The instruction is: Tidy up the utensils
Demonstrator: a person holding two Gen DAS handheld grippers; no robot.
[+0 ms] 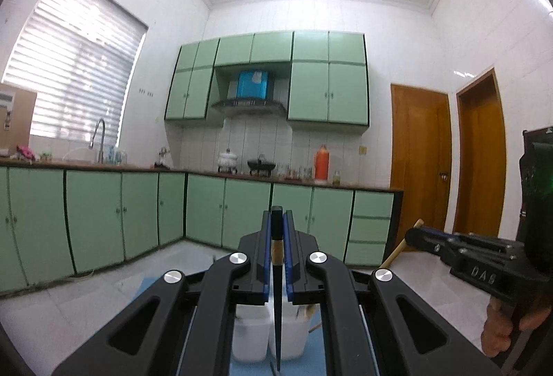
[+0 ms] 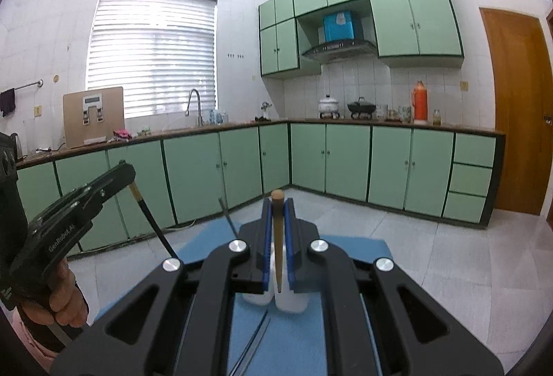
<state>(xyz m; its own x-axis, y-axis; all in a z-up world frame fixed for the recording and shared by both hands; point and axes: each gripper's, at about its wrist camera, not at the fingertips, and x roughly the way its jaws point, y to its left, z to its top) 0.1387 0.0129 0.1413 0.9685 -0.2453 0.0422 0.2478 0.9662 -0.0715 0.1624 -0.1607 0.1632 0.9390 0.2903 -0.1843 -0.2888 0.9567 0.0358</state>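
Observation:
In the left wrist view my left gripper (image 1: 276,220) is shut on a slim black utensil with a wooden band (image 1: 277,250); its dark shaft hangs down over two white containers (image 1: 252,338) on a blue mat (image 1: 311,362). In the right wrist view my right gripper (image 2: 277,207) is shut on a tapered wooden utensil (image 2: 277,237), upright above the same white containers (image 2: 293,303). Each gripper shows in the other's view: the left gripper (image 2: 129,180) with the black utensil (image 2: 155,227) at the left, the right gripper (image 1: 411,234) with the wooden utensil (image 1: 397,253) at the right.
A thin grey utensil (image 2: 227,215) sticks up left of the containers, and a pair of metal sticks (image 2: 255,341) lies on the blue mat (image 2: 345,255). Green kitchen cabinets (image 2: 345,158), a worktop with pots and an orange flask (image 2: 419,101), and a tiled floor lie beyond.

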